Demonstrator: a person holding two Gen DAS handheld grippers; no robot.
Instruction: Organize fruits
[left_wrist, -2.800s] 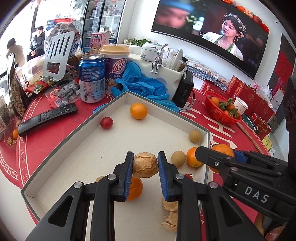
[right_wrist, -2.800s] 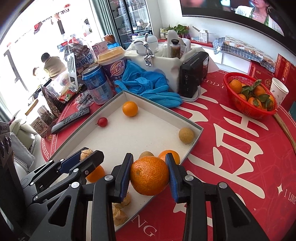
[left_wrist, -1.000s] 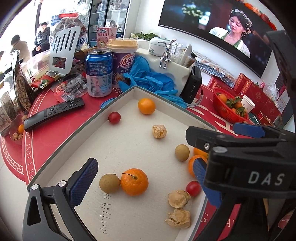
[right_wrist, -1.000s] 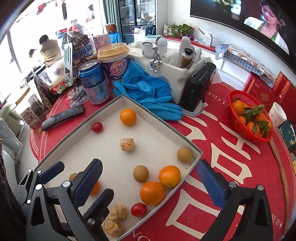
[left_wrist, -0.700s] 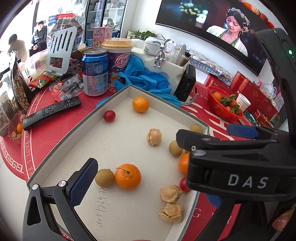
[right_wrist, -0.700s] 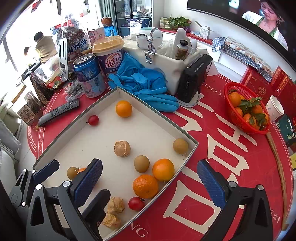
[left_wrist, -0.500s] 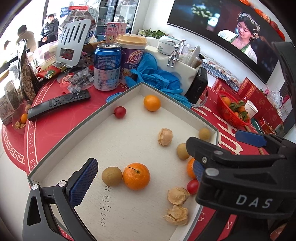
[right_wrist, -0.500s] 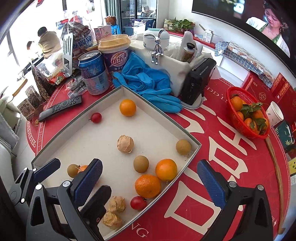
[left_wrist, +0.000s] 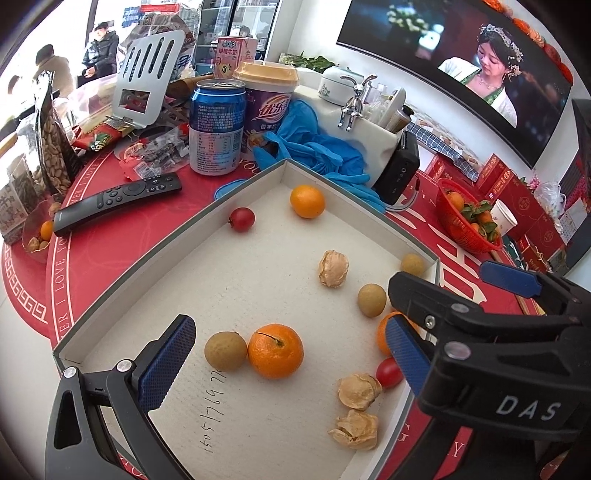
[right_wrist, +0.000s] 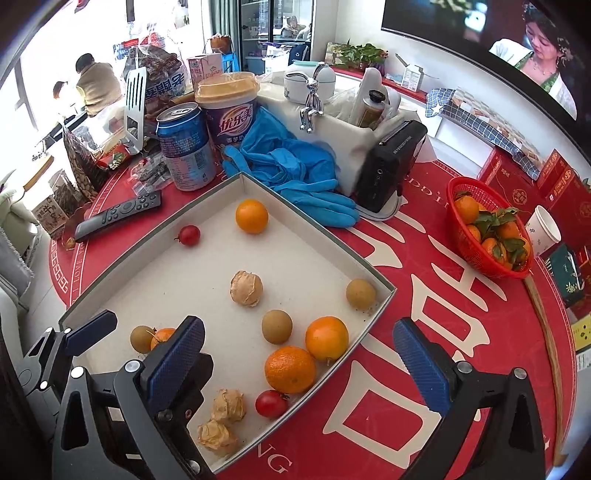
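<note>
Both fruits released, each tool (left_wrist: 288, 354) (right_wrist: 306, 354) gapes empty over the red table (right_wrist: 424, 258) (television (left_wrist: 461, 62) playing behind).

The left gripper (left_wrist: 284, 365) fills its view's lower edge, jaws spread wide and empty. The right gripper (right_wrist: 299, 365) does likewise.

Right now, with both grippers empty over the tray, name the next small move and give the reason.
Probably lower the open left hand-held gripper onto the lone husked fruit mid-tray and carry it toward the two husked fruits at the near edge. Those two already sit together, while this one lies apart. The right hand-held gripper is open too, but hangs over the oranges.
</note>
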